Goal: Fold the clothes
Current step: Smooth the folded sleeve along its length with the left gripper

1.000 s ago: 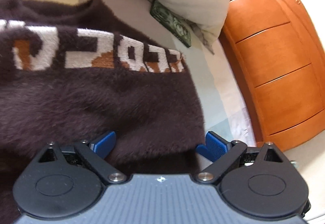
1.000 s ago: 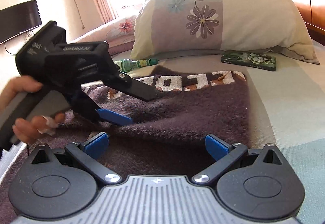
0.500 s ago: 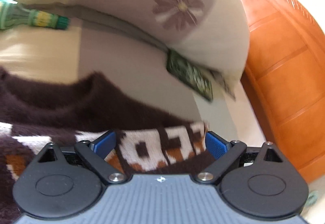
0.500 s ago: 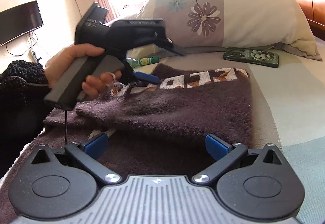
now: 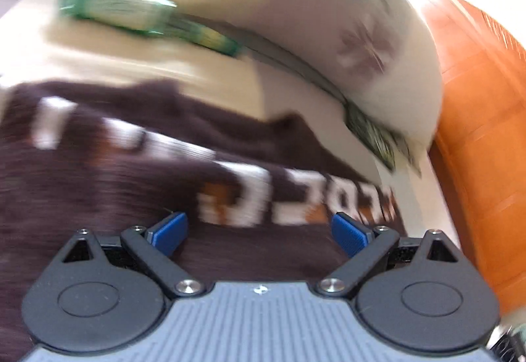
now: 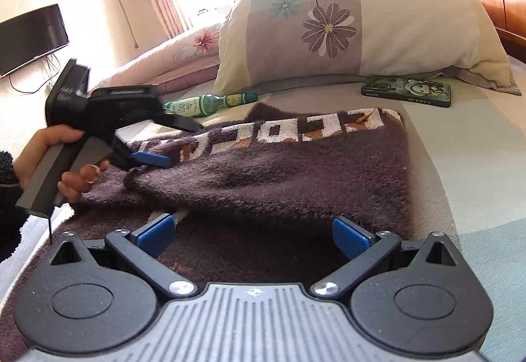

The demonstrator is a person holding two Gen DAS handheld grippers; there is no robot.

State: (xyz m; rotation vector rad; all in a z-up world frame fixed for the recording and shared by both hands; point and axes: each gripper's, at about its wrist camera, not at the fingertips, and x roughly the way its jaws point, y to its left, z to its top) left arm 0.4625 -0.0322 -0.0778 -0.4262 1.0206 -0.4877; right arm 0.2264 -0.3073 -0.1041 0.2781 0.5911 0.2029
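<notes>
Counting 1 sweater (image 6: 279, 171), 2 grippers (image 6: 256, 232).

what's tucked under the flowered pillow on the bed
A green phone case lies at the flowered pillow's front edge; the right wrist view shows it nearly whole, its far edge in the pillow's shadow. Anything farther underneath is hidden.

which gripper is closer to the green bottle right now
Left. The left gripper hangs over the brown sweater just in front of the green bottle, while the right gripper sits at the sweater's near edge, much farther back.
</notes>
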